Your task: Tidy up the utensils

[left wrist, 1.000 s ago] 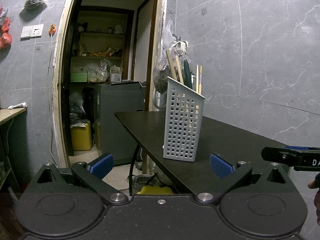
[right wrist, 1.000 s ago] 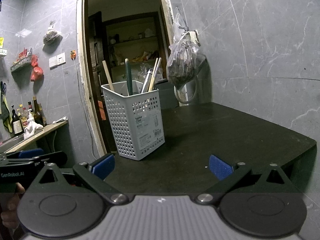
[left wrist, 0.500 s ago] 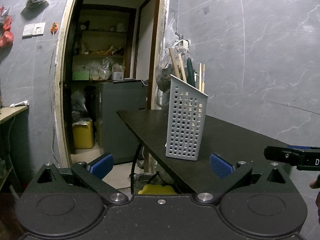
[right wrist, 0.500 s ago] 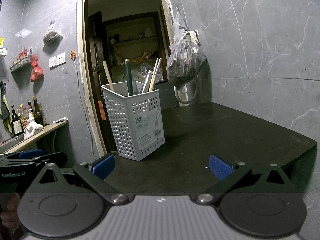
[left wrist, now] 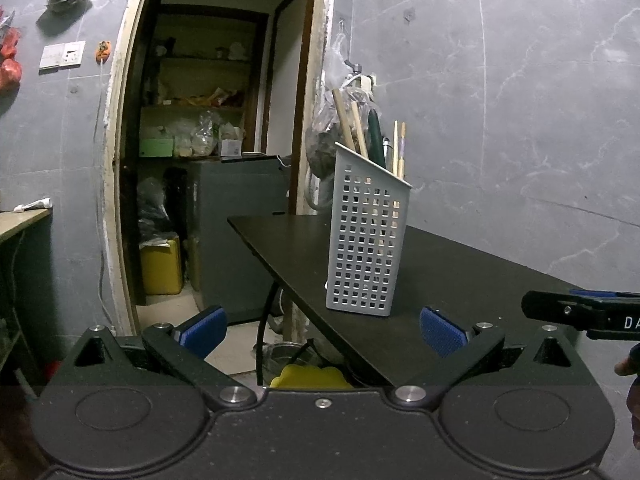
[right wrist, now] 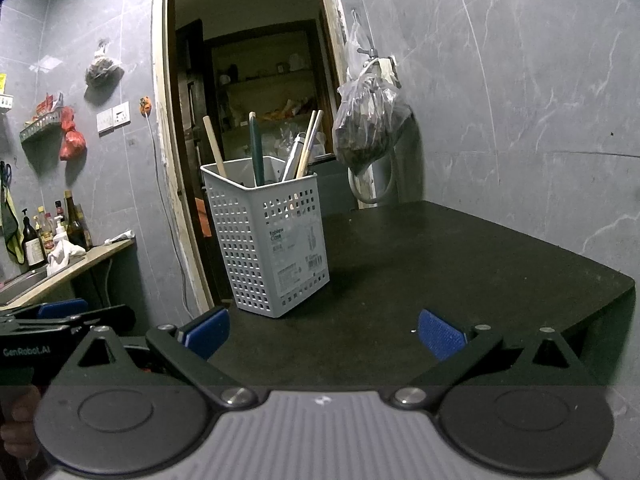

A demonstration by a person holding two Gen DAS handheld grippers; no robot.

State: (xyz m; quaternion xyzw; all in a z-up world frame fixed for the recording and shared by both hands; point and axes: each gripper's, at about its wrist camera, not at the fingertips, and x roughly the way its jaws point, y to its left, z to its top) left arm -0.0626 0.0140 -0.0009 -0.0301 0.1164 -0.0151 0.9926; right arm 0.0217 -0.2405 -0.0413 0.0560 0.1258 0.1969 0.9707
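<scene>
At frame centre, the tall grey perforated plastic caddy [right wrist: 266,236] stands upright on the black table [right wrist: 460,264], long axis vertical, wooden, green and metal utensil handles [right wrist: 256,148] pointing up. Left gripper [left wrist: 322,330] and right gripper [right wrist: 322,334] both gape, empty, near it.
</scene>
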